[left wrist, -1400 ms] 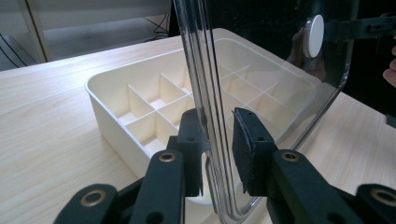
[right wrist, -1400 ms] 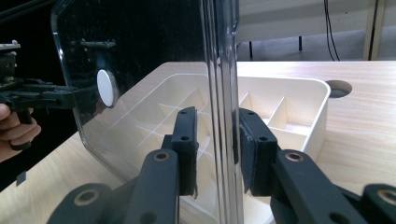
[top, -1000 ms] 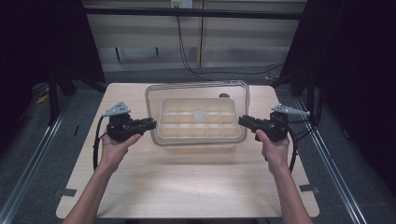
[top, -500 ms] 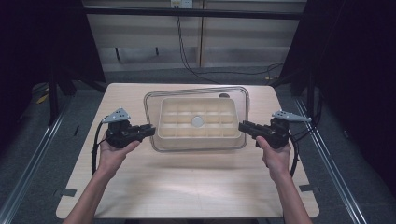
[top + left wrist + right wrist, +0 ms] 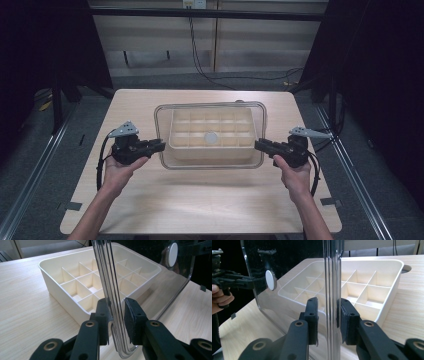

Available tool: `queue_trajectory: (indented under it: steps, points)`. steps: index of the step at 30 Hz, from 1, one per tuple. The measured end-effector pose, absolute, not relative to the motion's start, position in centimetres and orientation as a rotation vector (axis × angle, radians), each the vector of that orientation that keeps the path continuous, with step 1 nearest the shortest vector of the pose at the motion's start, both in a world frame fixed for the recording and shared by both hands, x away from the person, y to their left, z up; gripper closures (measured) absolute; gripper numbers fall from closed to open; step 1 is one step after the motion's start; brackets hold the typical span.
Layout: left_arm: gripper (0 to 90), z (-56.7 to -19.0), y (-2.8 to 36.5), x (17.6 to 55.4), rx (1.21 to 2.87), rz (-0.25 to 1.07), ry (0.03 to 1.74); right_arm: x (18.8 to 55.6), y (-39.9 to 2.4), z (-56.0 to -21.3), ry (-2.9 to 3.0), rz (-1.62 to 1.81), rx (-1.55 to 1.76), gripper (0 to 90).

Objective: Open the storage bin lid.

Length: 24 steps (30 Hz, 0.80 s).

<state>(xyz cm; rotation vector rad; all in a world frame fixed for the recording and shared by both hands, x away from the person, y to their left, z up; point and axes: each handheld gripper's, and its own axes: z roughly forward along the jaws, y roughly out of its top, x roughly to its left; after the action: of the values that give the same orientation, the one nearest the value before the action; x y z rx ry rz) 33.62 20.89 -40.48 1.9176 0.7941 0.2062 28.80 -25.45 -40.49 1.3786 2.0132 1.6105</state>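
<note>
From above, the clear lid (image 5: 210, 107) hovers over the cream divided tray (image 5: 210, 142) mid-bench, held at its left edge by the left gripper (image 5: 159, 145) and at its right edge by the right gripper (image 5: 259, 145). In the left gripper view, the fingers (image 5: 132, 320) pinch the lid's thin rim. The right gripper view shows the same pinch. The lid looks light, stiff and slippery, so opposite edges seem the sensible hold.

Clear lid (image 5: 210, 106) carried nearer the person, above divided box (image 5: 210, 134)
</note>
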Motion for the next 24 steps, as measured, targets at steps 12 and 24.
queue_trajectory:
  steps: [12,24]
  points:
    - [74.6,-41.5,21.6,31.9,1.950,0.174,0.777,27.0,-24.9,-41.3,2.055,1.584,1.386,71.4]
    - [75.2,-41.8,21.6,30.4,1.992,0.151,0.784,25.5,-24.9,-42.5,2.091,1.563,1.411,71.0]
